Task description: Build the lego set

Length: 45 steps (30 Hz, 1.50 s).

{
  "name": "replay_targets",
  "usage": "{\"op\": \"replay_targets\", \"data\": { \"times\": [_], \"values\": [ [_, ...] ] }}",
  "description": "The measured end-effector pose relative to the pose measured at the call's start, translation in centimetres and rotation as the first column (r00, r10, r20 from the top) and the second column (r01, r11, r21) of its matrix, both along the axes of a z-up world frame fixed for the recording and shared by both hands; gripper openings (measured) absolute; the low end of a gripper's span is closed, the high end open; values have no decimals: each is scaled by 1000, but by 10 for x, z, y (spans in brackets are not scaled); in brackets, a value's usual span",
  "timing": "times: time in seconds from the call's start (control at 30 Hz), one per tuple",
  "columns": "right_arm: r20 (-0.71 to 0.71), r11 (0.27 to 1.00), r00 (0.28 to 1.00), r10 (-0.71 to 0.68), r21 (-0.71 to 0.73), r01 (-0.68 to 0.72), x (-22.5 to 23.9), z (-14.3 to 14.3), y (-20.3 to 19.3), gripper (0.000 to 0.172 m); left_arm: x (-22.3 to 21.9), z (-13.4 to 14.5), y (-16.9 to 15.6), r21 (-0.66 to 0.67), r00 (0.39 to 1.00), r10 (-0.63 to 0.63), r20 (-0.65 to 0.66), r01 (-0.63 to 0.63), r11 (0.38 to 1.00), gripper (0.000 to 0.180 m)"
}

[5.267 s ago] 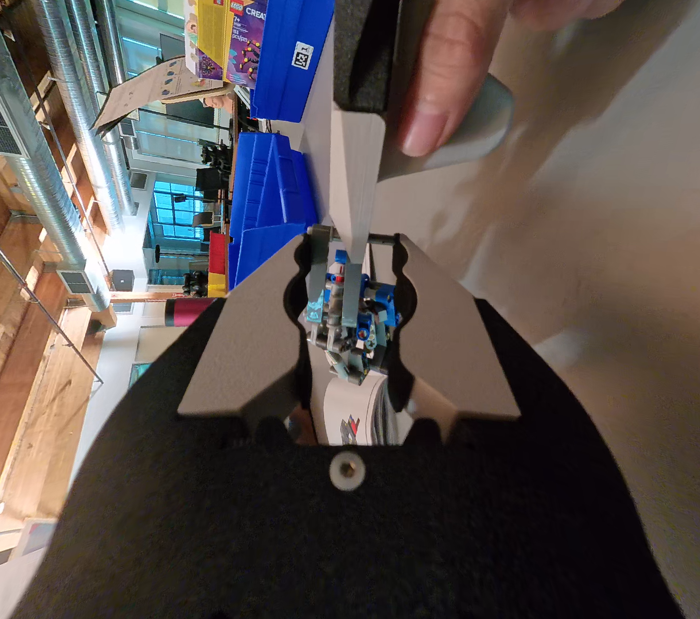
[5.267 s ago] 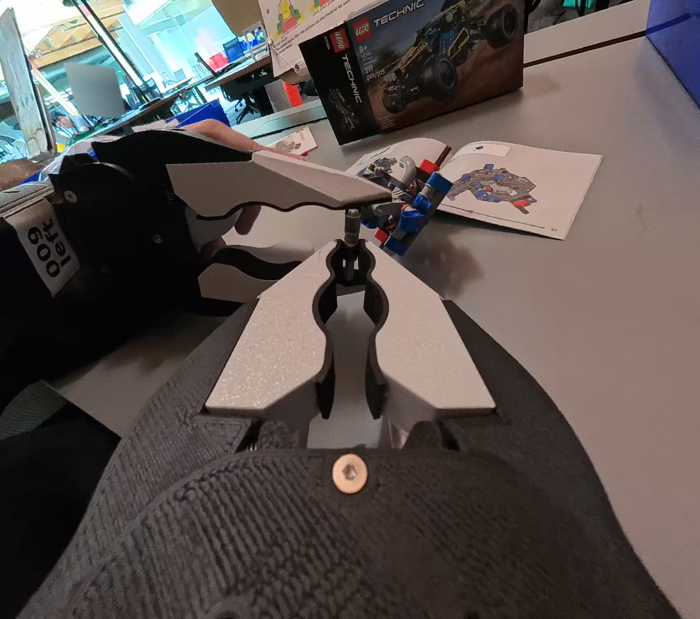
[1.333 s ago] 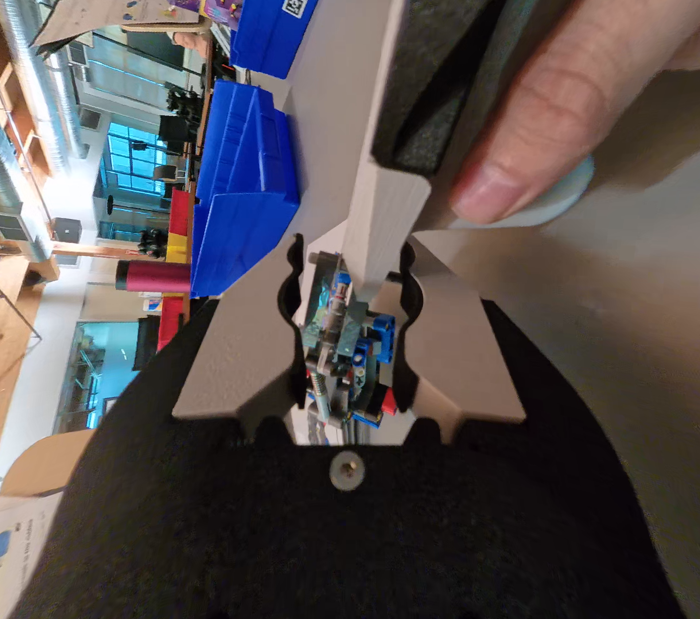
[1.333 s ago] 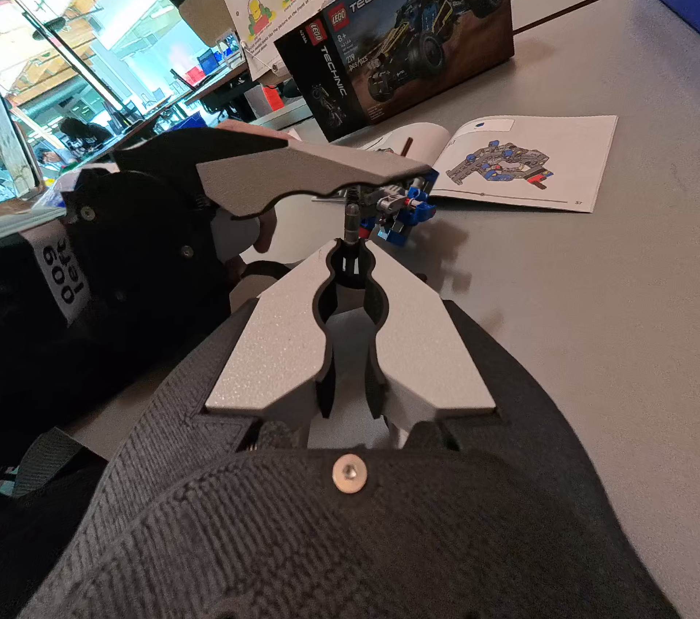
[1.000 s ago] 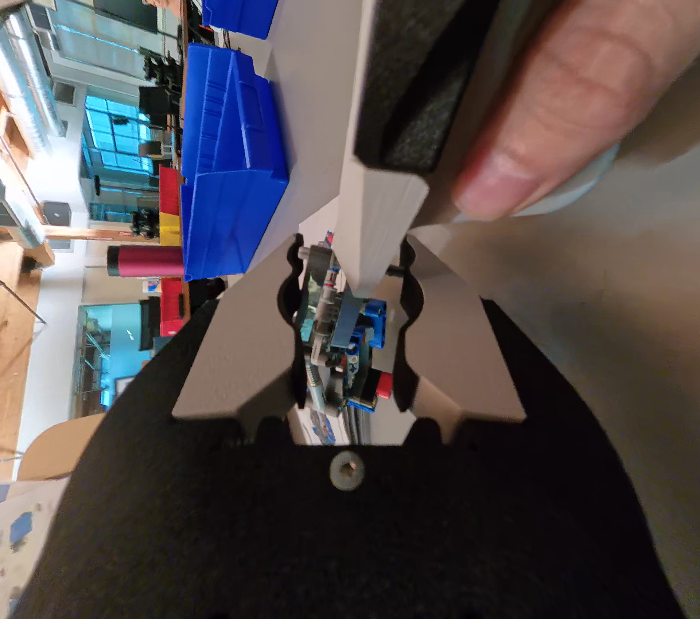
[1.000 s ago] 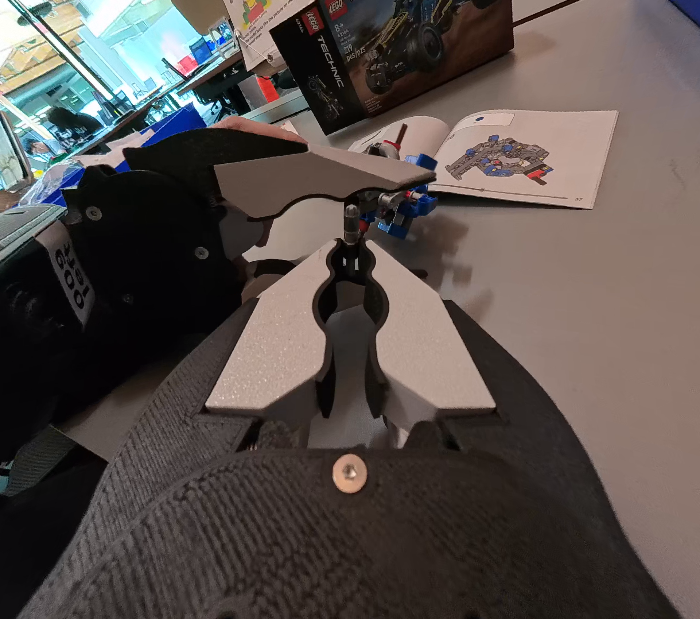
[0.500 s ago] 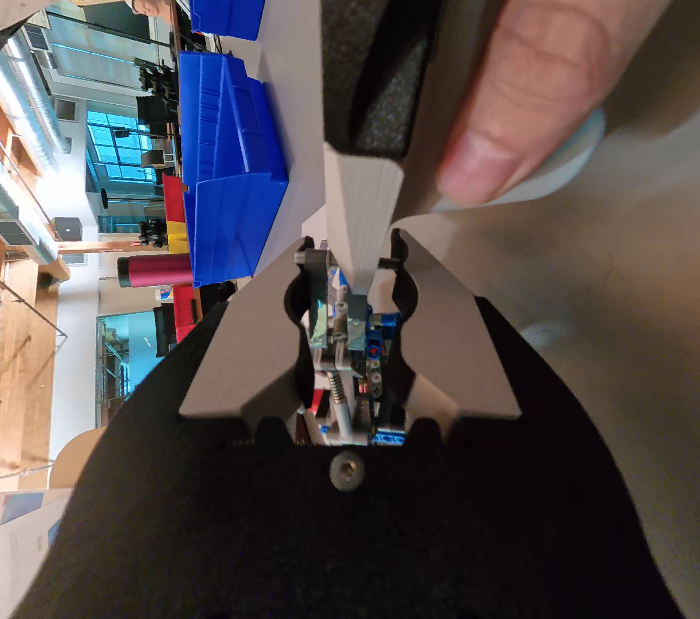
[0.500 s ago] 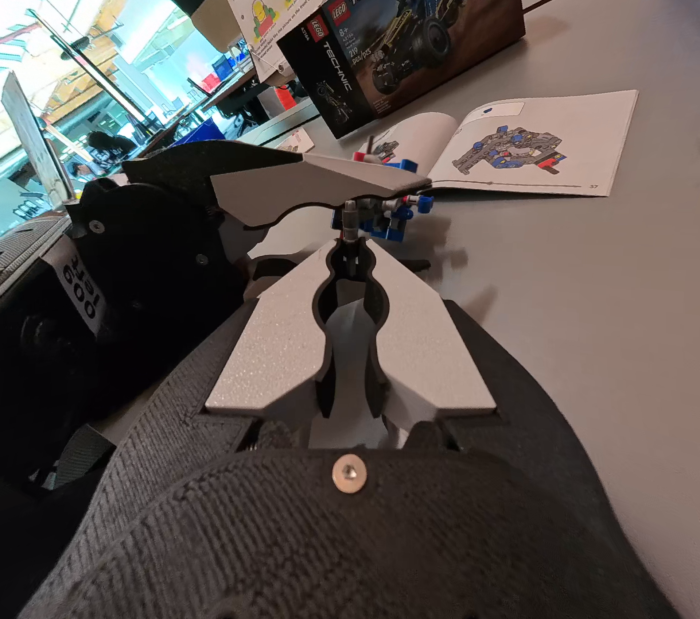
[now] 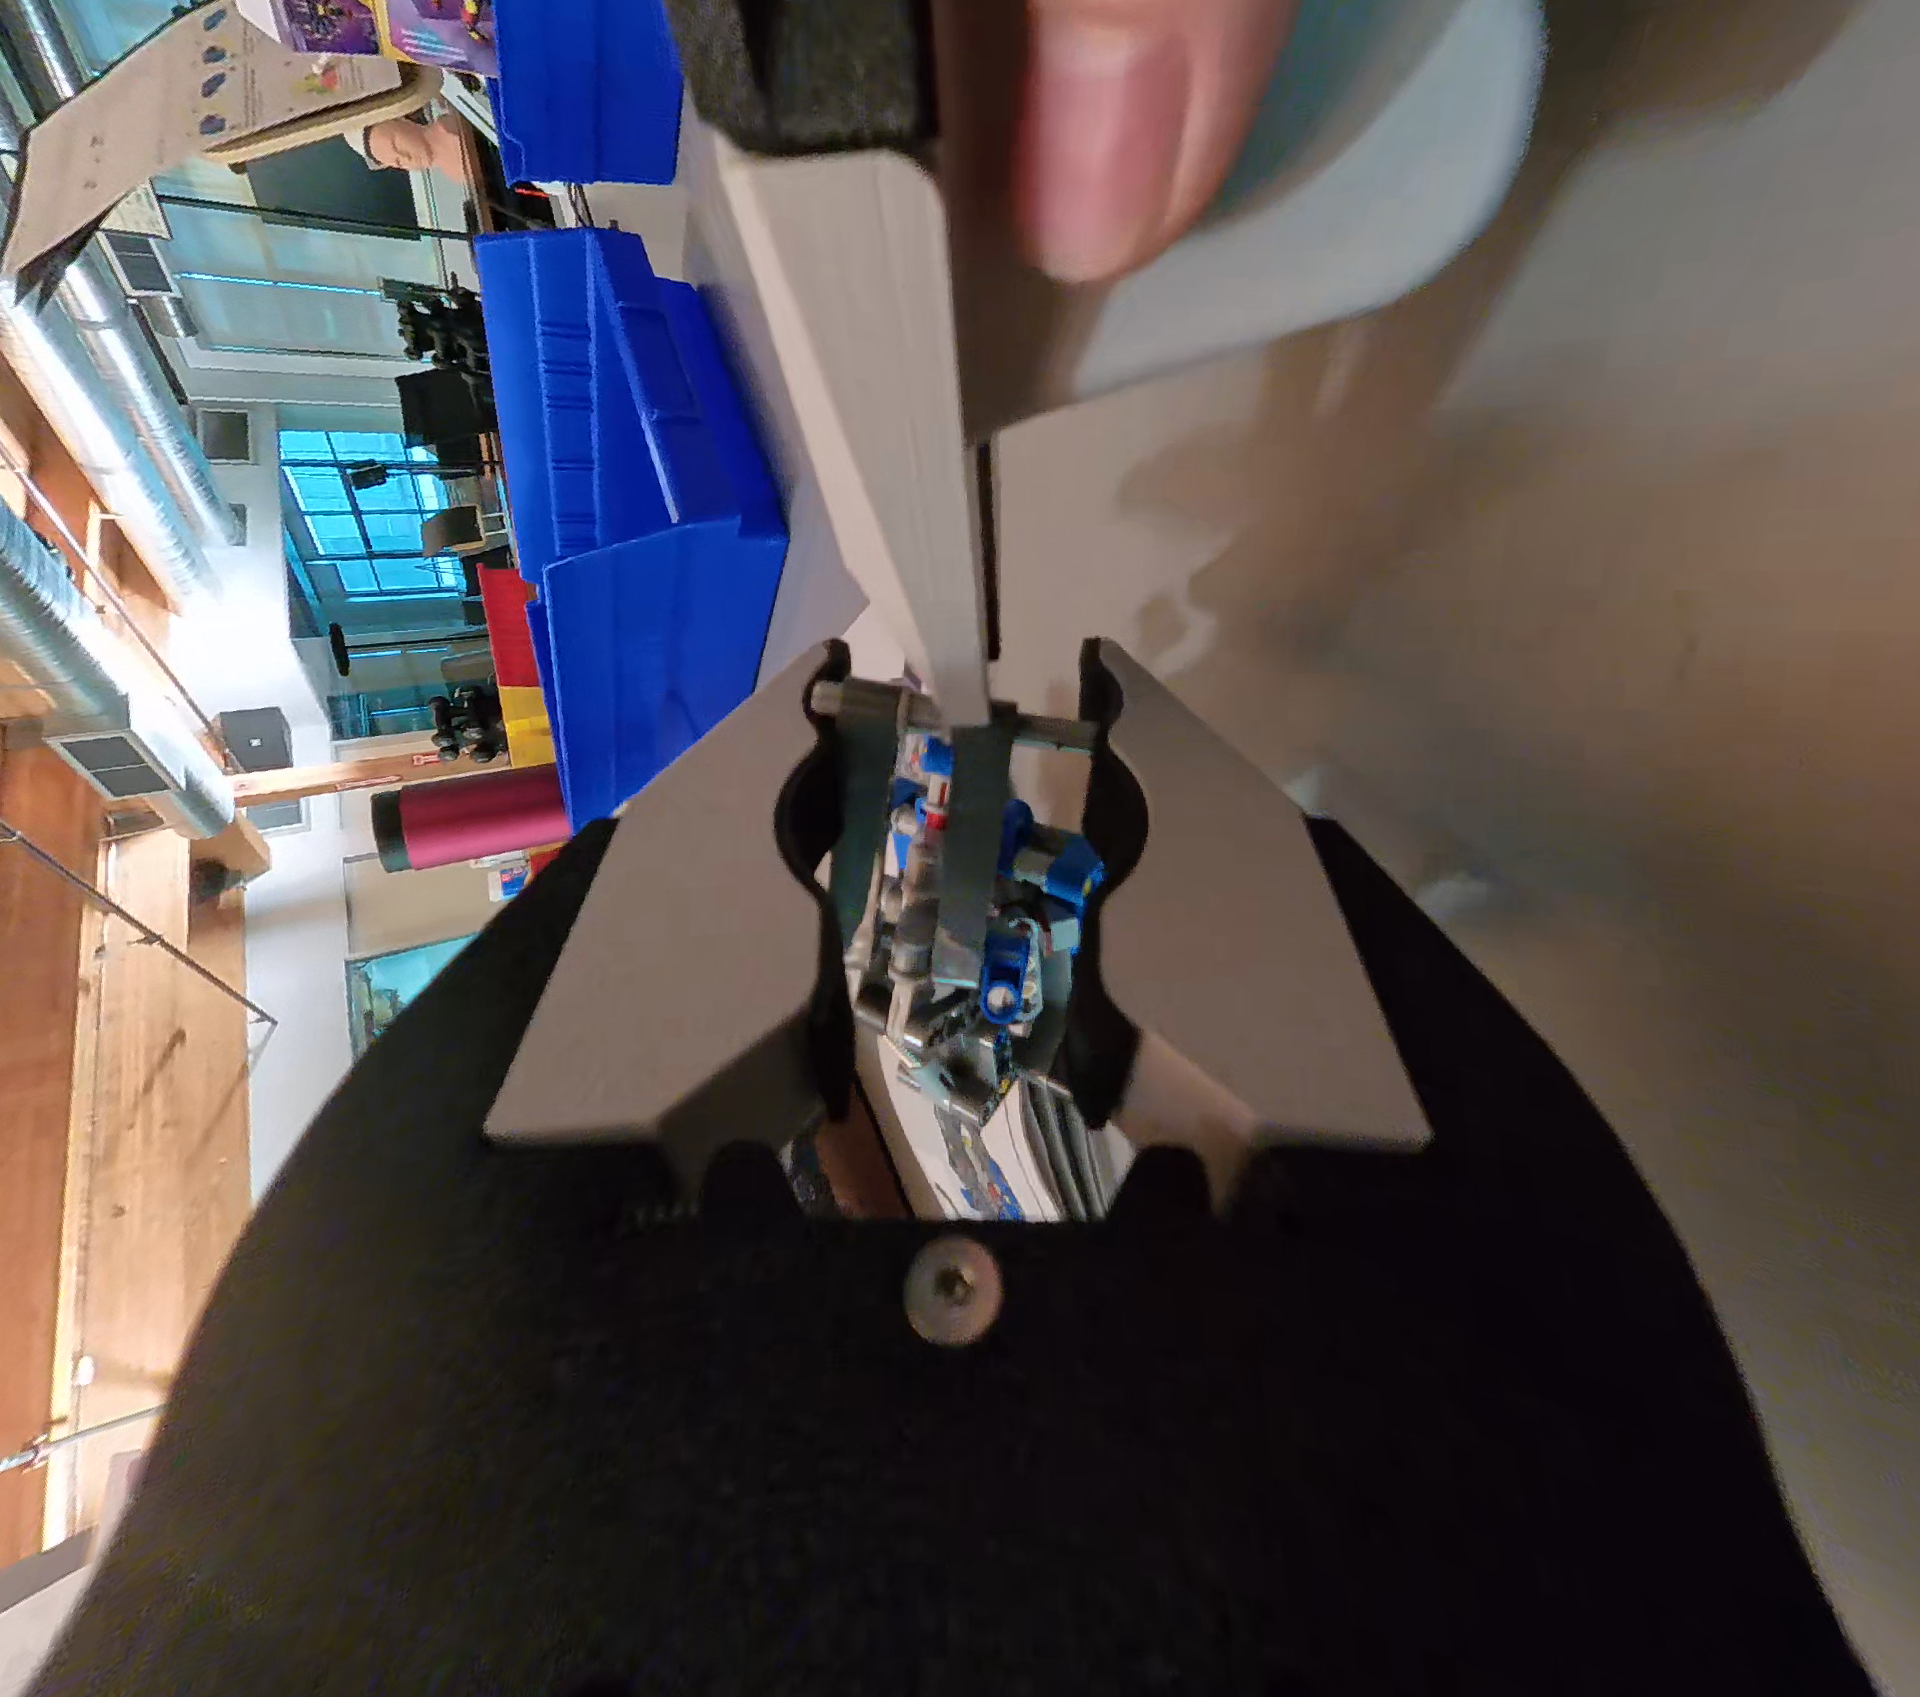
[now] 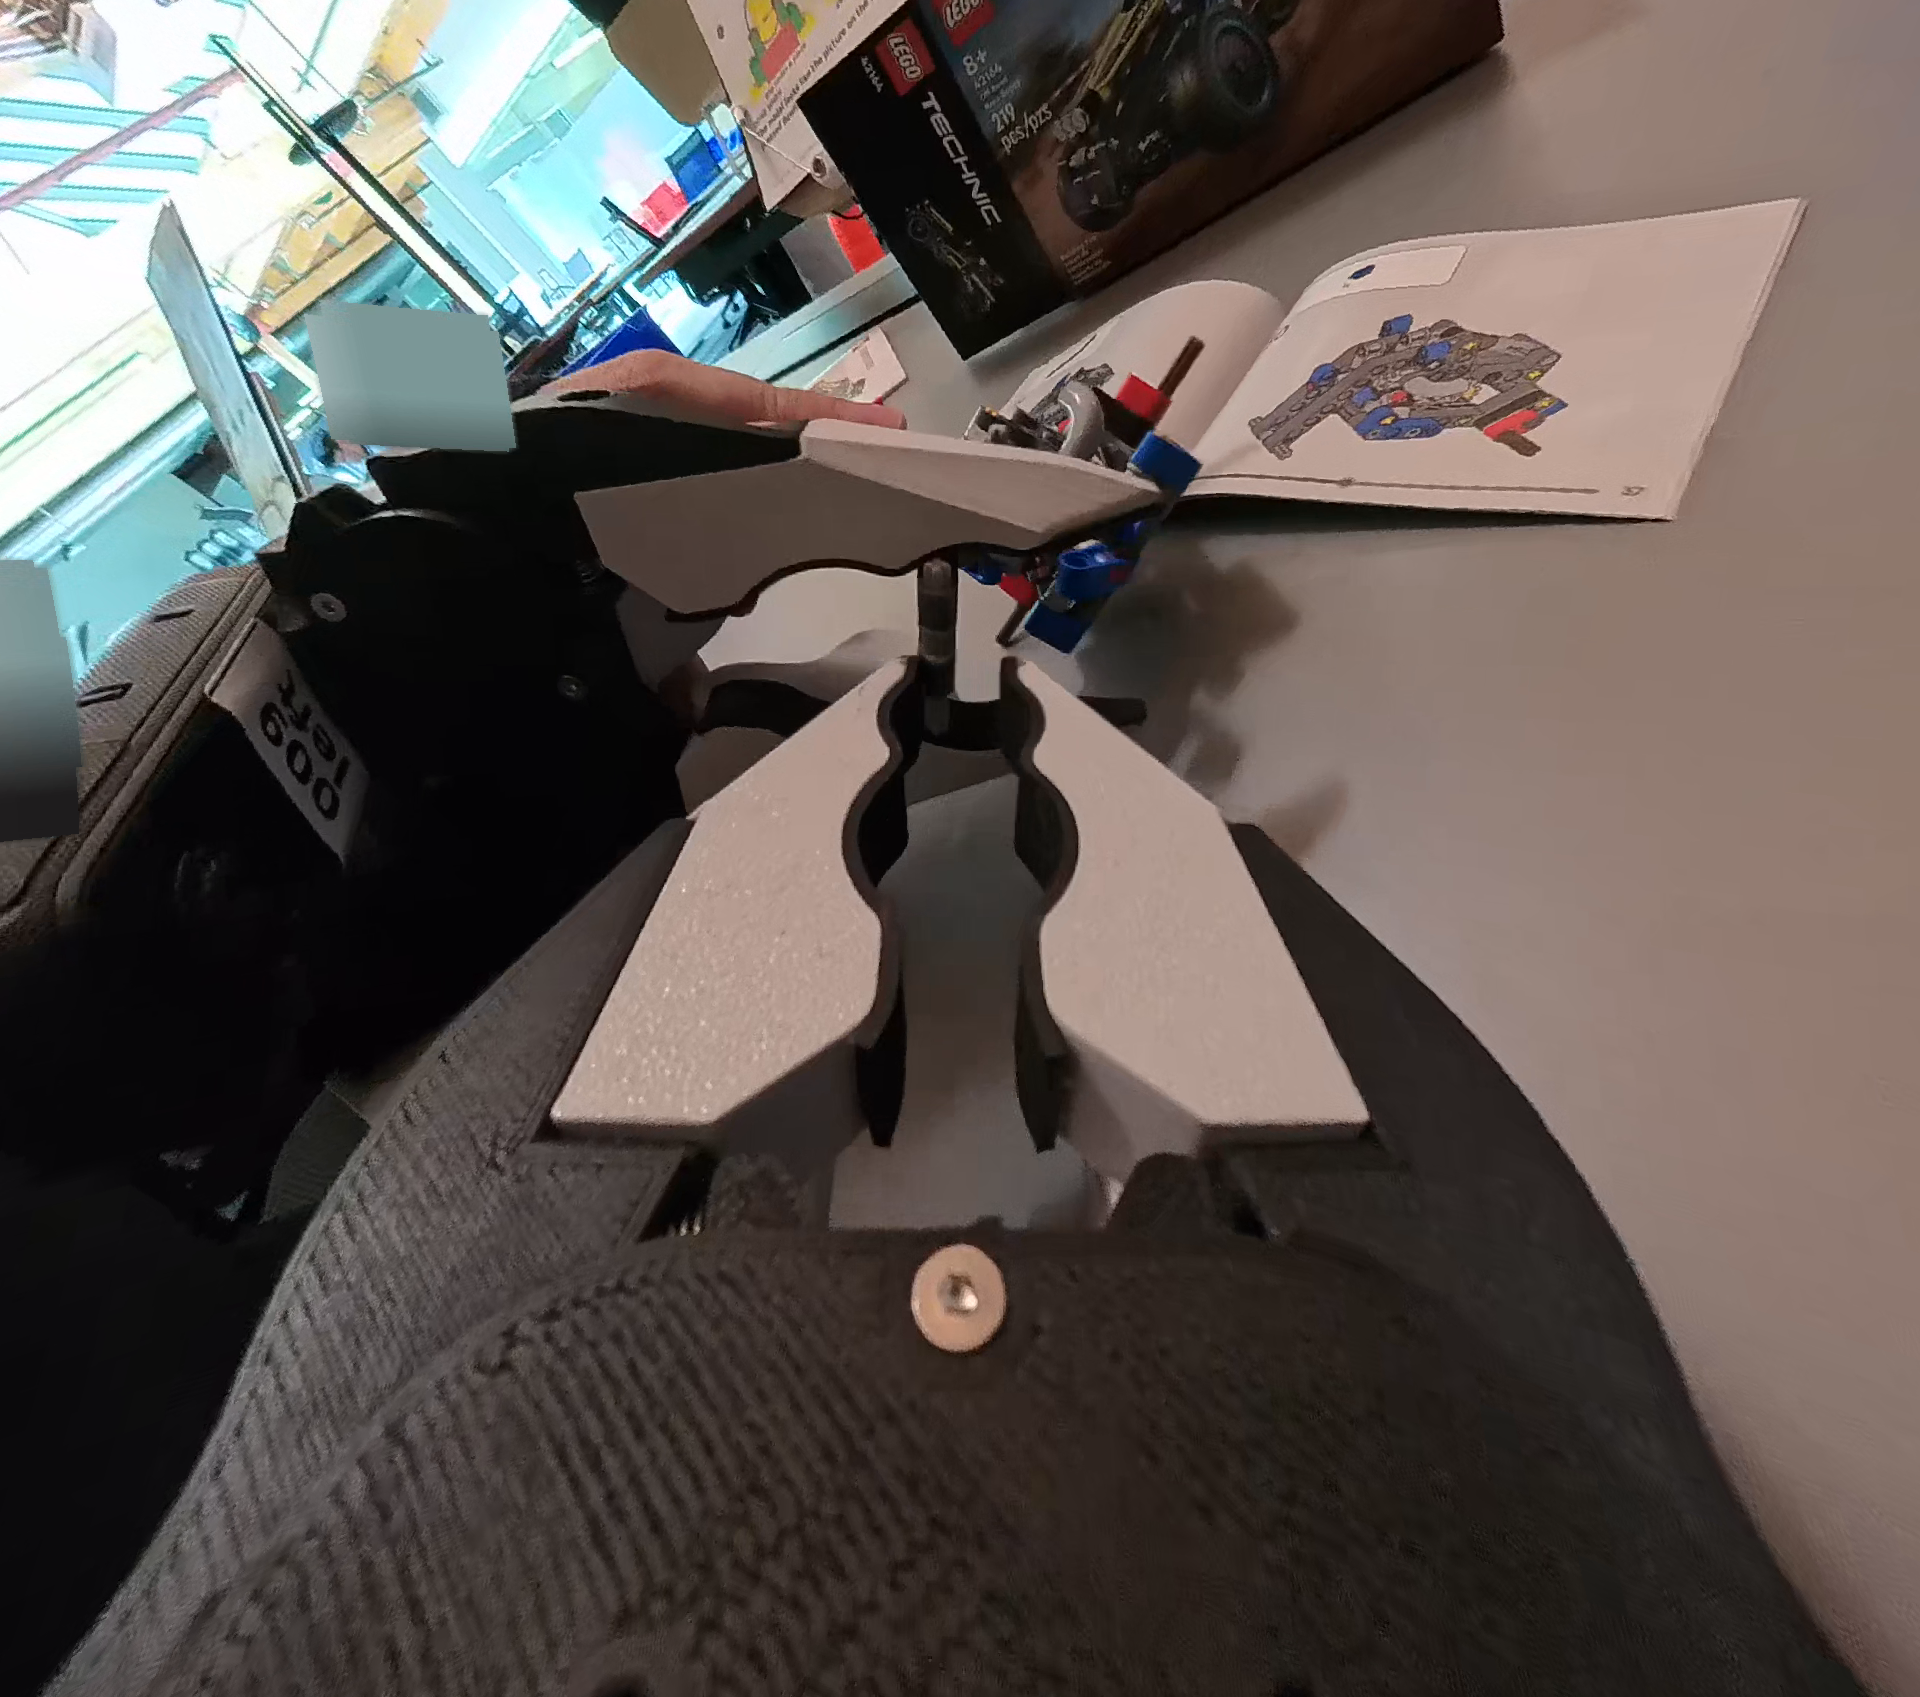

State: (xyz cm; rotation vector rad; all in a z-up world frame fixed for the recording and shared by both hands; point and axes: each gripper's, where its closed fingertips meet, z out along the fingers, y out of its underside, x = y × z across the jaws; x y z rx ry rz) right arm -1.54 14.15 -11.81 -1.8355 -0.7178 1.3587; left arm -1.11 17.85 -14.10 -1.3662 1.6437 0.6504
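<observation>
My left gripper (image 9: 956, 691) is shut on a small brick assembly (image 9: 966, 899) of grey, blue and red parts. Its fingertips press on the two ends of a dark grey axle (image 9: 1049, 728) and hold the assembly above the table. In the right wrist view the left gripper's upper finger (image 10: 883, 494) lies over the assembly (image 10: 1081, 577), and the axle (image 10: 935, 608) runs down from it. My right gripper (image 10: 956, 676) is open around that axle. The axle stands by the left pad, with a gap to the right pad. The right gripper's finger (image 9: 883, 400) reaches the axle from above.
An open instruction booklet (image 10: 1455, 359) lies on the grey table (image 10: 1558, 816) behind the assembly. A dark toy box (image 10: 1195, 47) stands farther back. Blue bins (image 9: 623, 421) and a dark red cylinder (image 9: 468, 826) lie off to the side. A thumb (image 9: 1122, 68) rests on the right gripper. Tip to tip, the grippers are about 4 centimeters apart.
My right jaws were pinched on the axle and have now parted a little, so they no longer clamp it. My left gripper has kept hold of the assembly and turned slightly.
</observation>
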Motion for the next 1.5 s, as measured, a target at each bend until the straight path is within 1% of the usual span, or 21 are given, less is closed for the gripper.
{"op": "replay_targets", "data": {
  "times": [0.07, 0.13, 0.2, 0.23, 0.33, 0.43, 0.53, 0.63, 0.73, 0.77, 1.0, 1.13, 1.3, 1.4, 1.5],
  "values": [
    [27, 1000, 1000, -2, 20, 1, 2, -3, 1, 3, 0, -2, 0, -1, 1000, -7, -15, 7, 1000, 42],
    [63, 999, 998, -3, 41, 1, 3, -6, 1, 15, 0, -3, 0, 1, 1000, -9, -18, 9, 1000, 42],
    [72, 999, 997, 14, 44, -17, -1, -6, -2, 20, 1, -3, -1, 5, 1000, -16, -21, 16, 1000, 42],
    [70, 999, 997, 22, 44, -25, -3, -6, -3, 18, 2, -3, -1, 8, 1000, -20, -22, 20, 1000, 42],
    [70, 997, 997, 45, 64, -49, -5, -3, -5, 5, 5, -3, -3, 11, 999, -36, -7, 36, 999, 42],
    [88, 994, 995, 44, 96, -53, -7, -1, -4, 5, 5, -1, -2, 0, 998, -38, 40, 38, 999, 42],
    [75, 997, 997, 25, 74, -31, -8, -1, -3, 5, 3, -1, 0, -22, 996, -2, 94, 4, 1000, 45],
    [88, 996, 996, 22, 85, -29, -10, -1, -5, 5, 0, -4, 2, -23, 997, 34, 74, -33, 999, 49],
    [77, 997, 996, 45, 65, -50, -18, -2, -12, 5, 2, -9, 3, -15, 997, 51, 58, -51, 999, 48],
    [96, 996, 995, 39, 81, -47, -18, -3, -13, 5, 3, -7, 3, 4, 997, 53, 63, -53, 999, 43],
    [95, 995, 995, 12, 96, -21, -18, -1, -12, 5, 1, -6, 3, -7, 994, 91, 67, -91, 996, 44],
    [90, 995, 996, -4, 97, -5, -15, -1, -9, 5, 3, -4, 0, -32, 991, 94, 99, -92, 995, 49],
    [101, 995, 994, -32, 100, 21, -9, -2, -3, 5, 6, -1, -2, -48, 984, 102, 146, -95, 994, 51],
    [102, 994, 994, -38, 104, 28, -9, -2, -2, 5, 9, 0, -1, -28, 986, 78, 151, -74, 997, 43],
    [102, 994, 994, -41, 100, 30, -8, -2, -2, 5, 11, 1, -1, -1, 989, 46, 137, -46, 999, 43]
  ]
}}
